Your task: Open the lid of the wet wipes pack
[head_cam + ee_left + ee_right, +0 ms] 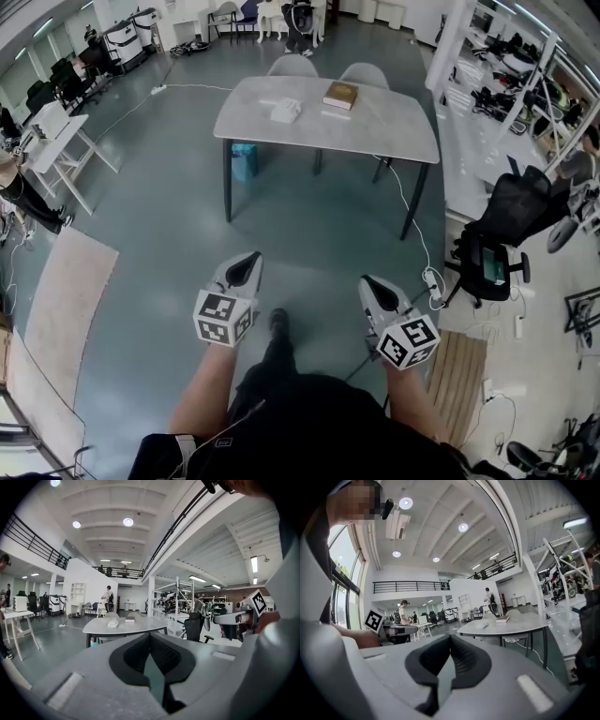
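Observation:
A white wet wipes pack [285, 111] lies on the grey table [375, 131] far ahead, left of a brown book [340, 95]. The pack [113, 624] and the book [130, 619] also show small in the left gripper view, and the pack [482, 625] shows in the right gripper view. My left gripper [249, 262] is shut and empty, held over the floor well short of the table. My right gripper [371, 283] is also shut and empty, beside it at the same distance. Both point toward the table.
Two grey chairs [328, 69] stand behind the table. A black office chair [506, 225] and a white bench [478, 178] stand at the right, with a cable and power strip [432, 279] on the floor. A white desk [56, 150] is at the left.

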Tool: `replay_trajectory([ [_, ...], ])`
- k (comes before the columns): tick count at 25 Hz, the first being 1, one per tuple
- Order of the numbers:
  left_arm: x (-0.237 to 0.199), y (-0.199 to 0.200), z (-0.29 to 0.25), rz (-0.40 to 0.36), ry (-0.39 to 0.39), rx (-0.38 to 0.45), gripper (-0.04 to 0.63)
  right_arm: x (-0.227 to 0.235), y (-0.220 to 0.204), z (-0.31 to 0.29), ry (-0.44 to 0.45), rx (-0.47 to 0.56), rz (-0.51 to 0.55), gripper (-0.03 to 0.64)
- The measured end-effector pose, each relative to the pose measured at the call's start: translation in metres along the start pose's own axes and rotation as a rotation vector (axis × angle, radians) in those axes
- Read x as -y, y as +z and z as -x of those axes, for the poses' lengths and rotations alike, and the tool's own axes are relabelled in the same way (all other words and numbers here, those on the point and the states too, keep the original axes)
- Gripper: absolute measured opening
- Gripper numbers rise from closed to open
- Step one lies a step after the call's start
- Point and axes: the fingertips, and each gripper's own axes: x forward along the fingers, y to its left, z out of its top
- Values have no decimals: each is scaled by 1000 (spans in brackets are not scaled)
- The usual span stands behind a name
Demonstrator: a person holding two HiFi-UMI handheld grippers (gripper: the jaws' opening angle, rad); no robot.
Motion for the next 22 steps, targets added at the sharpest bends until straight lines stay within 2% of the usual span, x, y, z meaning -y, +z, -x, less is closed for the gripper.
replay_trajectory([
  [6,-74,18,-88,34,-33,14,3,45,34,-95,-44,-7,23,2],
  [12,-148,46,-162,59,-78,40,3,71,61,-203,-46,-34,55,2],
  [16,-184,55,-186,103,-112,40,3,74,59,-256,-48,-60,20,2],
  [22,-218,67,-207,64,-121,37,3,68,62,-308,-7,-83,12,2],
])
